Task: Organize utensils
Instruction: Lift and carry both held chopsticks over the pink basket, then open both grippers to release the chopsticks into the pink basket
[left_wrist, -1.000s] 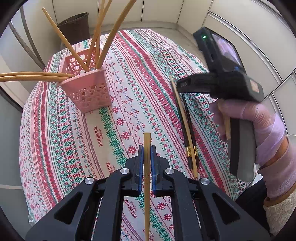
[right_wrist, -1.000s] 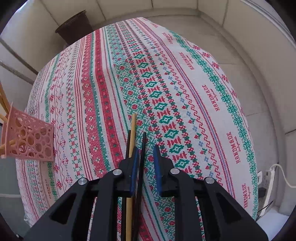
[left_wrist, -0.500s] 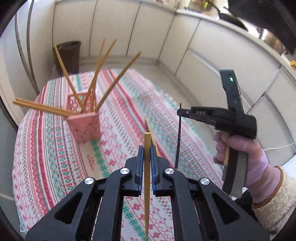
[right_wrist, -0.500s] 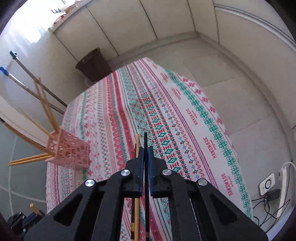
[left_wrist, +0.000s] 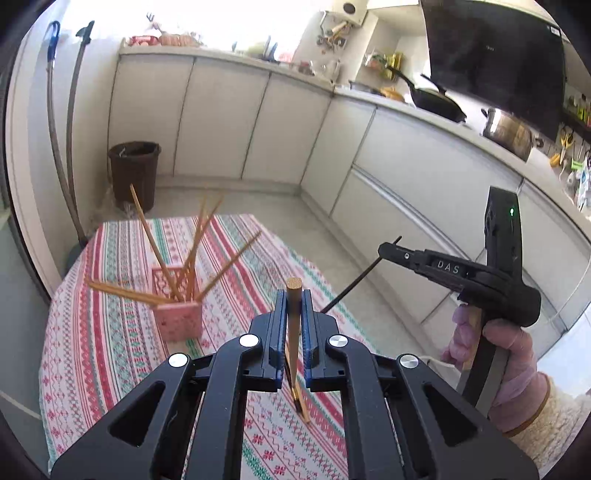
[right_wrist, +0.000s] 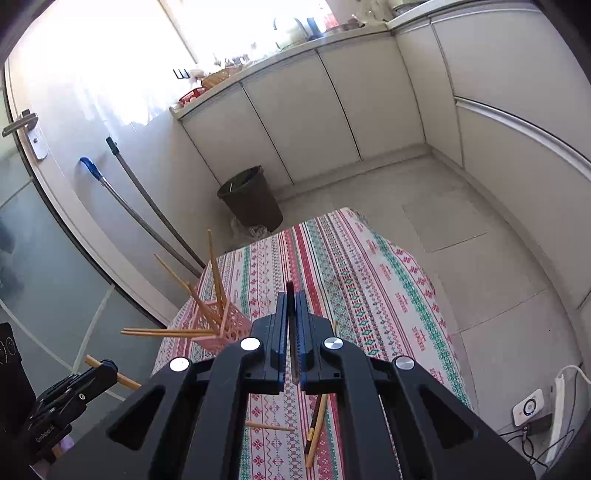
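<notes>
**Both grippers up off the table, each clamped on one chopstick**

Landmark: pink basket (left_wrist: 178, 318), perforated, standing on the striped tablecloth (left_wrist: 110, 354) toward its far left side. Several wooden chopsticks (left_wrist: 201, 236) stick out of the basket, fanned at different angles, two lying nearly level out to its left.

Left gripper (left_wrist: 291, 325): jaws closed on a light wooden chopstick (left_wrist: 294, 295), round end pointing toward the camera axis, shaft running back between the pads. It sits right of the basket and nearer the camera, above the cloth.

Right gripper (right_wrist: 291, 325): jaws pressed together on a thin black chopstick (right_wrist: 290, 295). In the left wrist view the same stick (left_wrist: 354, 280) pokes out of the right tool, well right of the basket, held by a gloved hand (left_wrist: 495, 354).

On the cloth, right of and nearer than the basket: a black and a wooden chopstick (right_wrist: 317, 424) lying side by side, plus one more wooden stick (right_wrist: 269, 426) across, possibly partly hidden under the gripper body.
</notes>
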